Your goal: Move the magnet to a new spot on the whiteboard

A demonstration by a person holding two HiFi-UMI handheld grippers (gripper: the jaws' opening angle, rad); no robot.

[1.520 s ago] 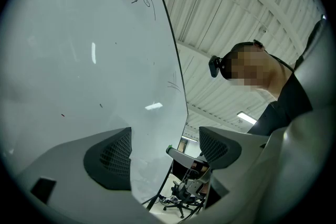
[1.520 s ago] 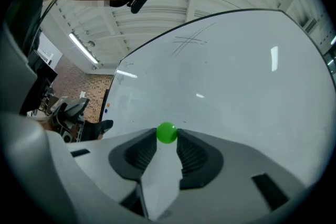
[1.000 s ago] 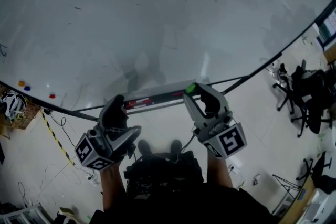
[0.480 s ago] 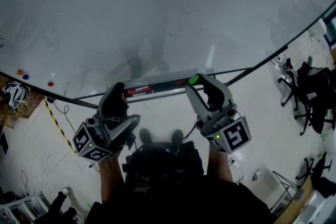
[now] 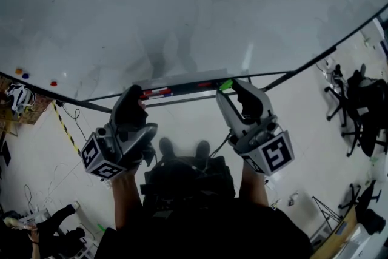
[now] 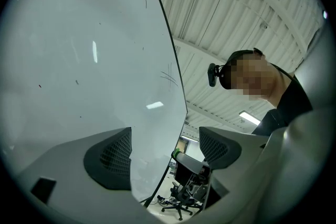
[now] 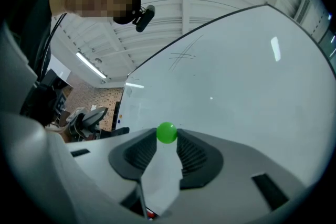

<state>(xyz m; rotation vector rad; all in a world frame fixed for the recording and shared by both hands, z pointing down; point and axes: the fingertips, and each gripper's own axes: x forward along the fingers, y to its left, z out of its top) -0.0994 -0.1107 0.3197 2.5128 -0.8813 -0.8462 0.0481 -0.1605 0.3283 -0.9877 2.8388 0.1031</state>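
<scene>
1 green magnet in R gripper

The right gripper, green magnet at its fingers, and left gripper hang beside the whiteboard tray.

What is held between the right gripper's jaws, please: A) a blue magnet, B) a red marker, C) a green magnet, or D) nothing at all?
C: in the right gripper view, the right gripper has its pads closed on a small round green magnet at their tips, in front of the whiteboard.
</scene>
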